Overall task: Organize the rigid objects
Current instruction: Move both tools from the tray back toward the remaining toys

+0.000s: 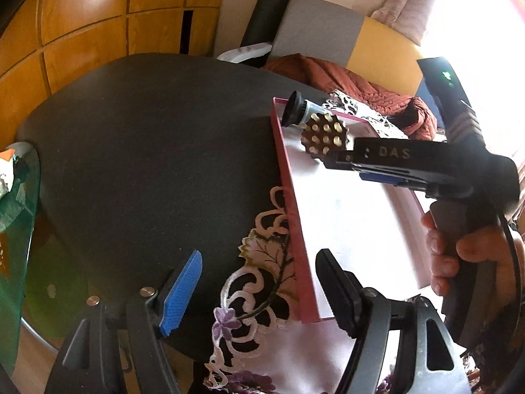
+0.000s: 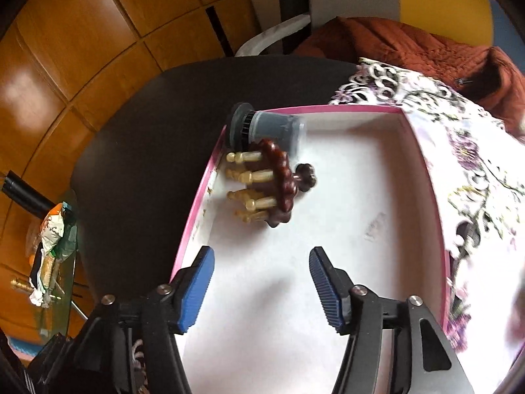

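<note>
Blue pads of the right gripper [image 2: 261,287] stand apart over the white floor of the box [image 2: 344,109], and nothing is between them. Just ahead, the wooden massager [image 2: 265,184] lies on its side inside the box, its pale pegs pointing to the pink left wall; a grey jar [image 2: 272,131] with a black lid lies behind it in the far corner, touching it. The massager seems already placed, so I judge the good way now is to draw the right gripper straight back and up, without brushing the knob of the massager. The left gripper [image 1: 259,292] is wide and empty; it hangs over the near left wall of the box and the lace cloth [image 1: 249,282]. Beyond it the black table [image 1: 147,151] is bare. Further away, a rust-coloured jacket [image 1: 344,78] lies behind the box, and wooden panels [image 1: 82,32] close the background.
</note>
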### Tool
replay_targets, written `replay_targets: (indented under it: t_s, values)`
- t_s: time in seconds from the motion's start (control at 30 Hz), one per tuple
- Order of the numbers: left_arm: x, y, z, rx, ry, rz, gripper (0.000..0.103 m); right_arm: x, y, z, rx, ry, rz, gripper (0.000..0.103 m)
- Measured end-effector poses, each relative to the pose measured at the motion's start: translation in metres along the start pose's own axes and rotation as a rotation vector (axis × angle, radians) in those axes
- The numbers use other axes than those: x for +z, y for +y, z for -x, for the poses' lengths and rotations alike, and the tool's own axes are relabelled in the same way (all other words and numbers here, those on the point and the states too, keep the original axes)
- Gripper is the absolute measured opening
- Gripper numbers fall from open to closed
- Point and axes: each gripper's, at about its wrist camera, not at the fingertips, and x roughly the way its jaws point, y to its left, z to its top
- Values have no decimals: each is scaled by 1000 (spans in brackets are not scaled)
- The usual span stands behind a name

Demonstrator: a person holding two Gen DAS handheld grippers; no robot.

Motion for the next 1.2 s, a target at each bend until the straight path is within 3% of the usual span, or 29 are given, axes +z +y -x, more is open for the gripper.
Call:
replay_targets:
  t_s: [0.47, 0.93, 1.2]
  values:
    - [-4, -23, 19, -2, -36, -66, 73, -44, -9, 76, -127, -156, 88, 84]
    - [-8, -53, 27, 11, -43, -155, 73, -80, -97, 135, -277, -231, -38, 101]
    - [-8, -69, 26, 11, -35, -208, 73, -90, -157, 176, -390, -278, -119, 103]
